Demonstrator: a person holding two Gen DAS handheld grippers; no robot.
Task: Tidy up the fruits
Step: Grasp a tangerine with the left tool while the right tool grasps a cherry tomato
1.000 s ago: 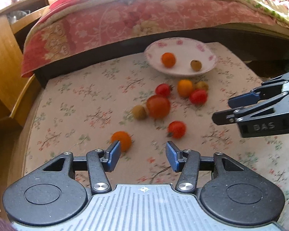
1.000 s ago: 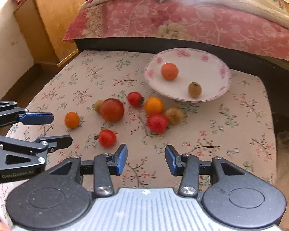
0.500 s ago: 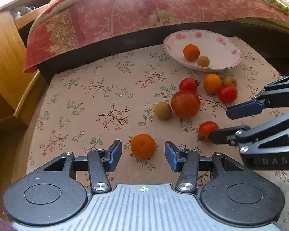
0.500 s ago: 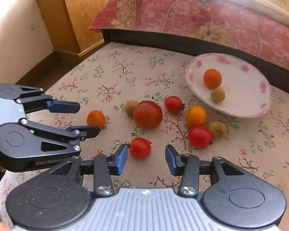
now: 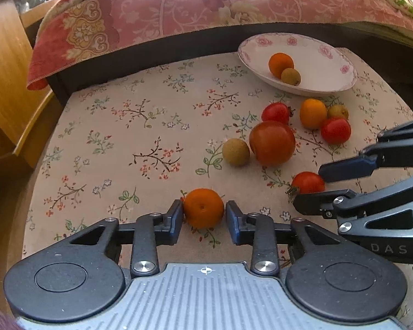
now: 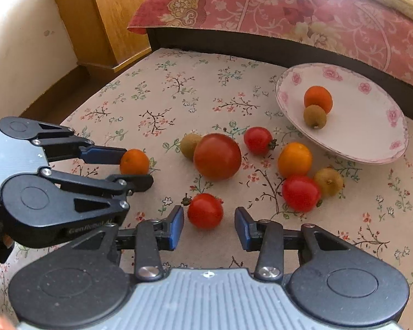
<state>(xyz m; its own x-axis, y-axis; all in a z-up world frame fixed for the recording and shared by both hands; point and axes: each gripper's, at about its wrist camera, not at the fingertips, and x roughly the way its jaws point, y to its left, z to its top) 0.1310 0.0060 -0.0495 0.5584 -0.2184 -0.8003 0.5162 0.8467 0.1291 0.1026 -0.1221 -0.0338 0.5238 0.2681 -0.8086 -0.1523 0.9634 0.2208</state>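
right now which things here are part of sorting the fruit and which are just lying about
Part of the job:
- orange fruit between the left gripper jaws
- small red tomato between the right gripper jaws
- big tomato
- other loose fruit on the cloth
- flowered plate, already holding two fruits

Just lying about:
- red bedspread
- wooden cabinet

We're looking across a floral tablecloth (image 5: 140,126) on a low table. Behind it we see a bed with a dark frame (image 6: 261,48) and a pink patterned bedspread (image 6: 303,8). Left, a wooden cabinet (image 6: 115,16) stands against a cream wall (image 6: 27,46). Bright glare up top, possibly daylight.
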